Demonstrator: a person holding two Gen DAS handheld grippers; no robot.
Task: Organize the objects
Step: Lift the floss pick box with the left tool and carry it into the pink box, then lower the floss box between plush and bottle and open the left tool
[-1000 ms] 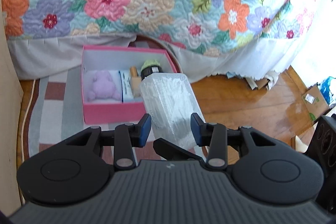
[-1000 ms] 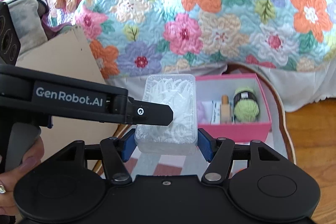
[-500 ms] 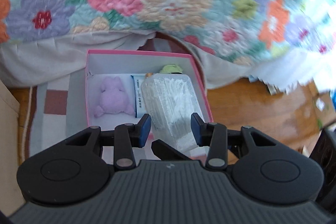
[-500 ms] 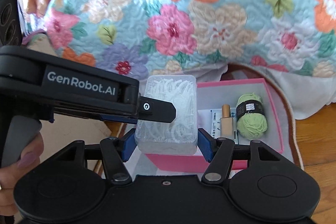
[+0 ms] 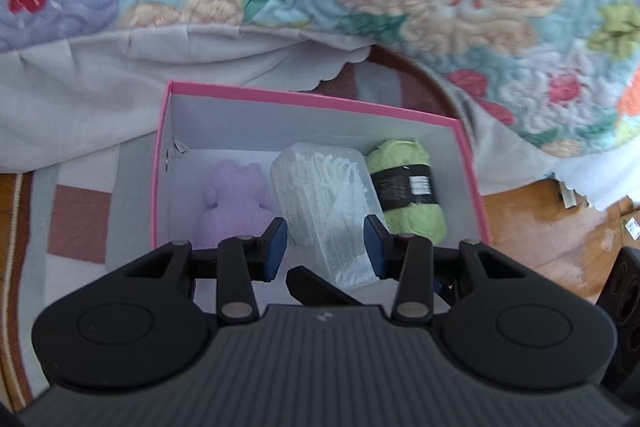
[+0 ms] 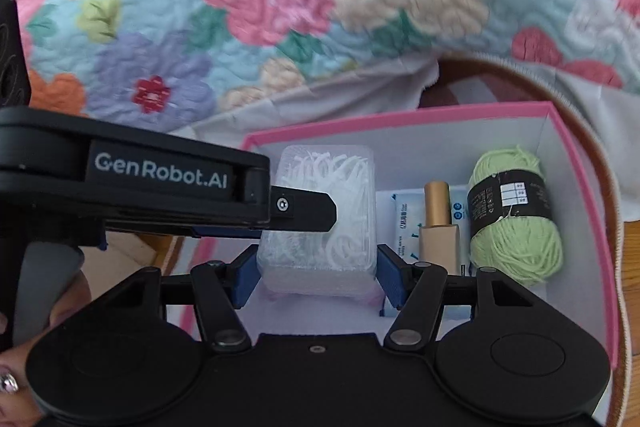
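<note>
- Both tongs, the right gripper (image 6: 318, 279) and left gripper (image 5: 325, 250), pinch the clear ribbed plastic box of white picks (image 6: 320, 211).
- Carried from outside, it now hangs inside the pink cardboard box (image 6: 576, 151), between lilac plush toy (image 5: 236, 203) and green yarn ball (image 5: 408, 187).
- Judging by that, only lowering and release remain.

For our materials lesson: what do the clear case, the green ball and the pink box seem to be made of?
Clear case: glossy see-through plastic, white pieces visible inside.
Green ball: matte, fuzzy yarn, probably wool or acrylic; wound strands show.
Pink box: likely cardboard; thin, stiff, matte walls.
</note>
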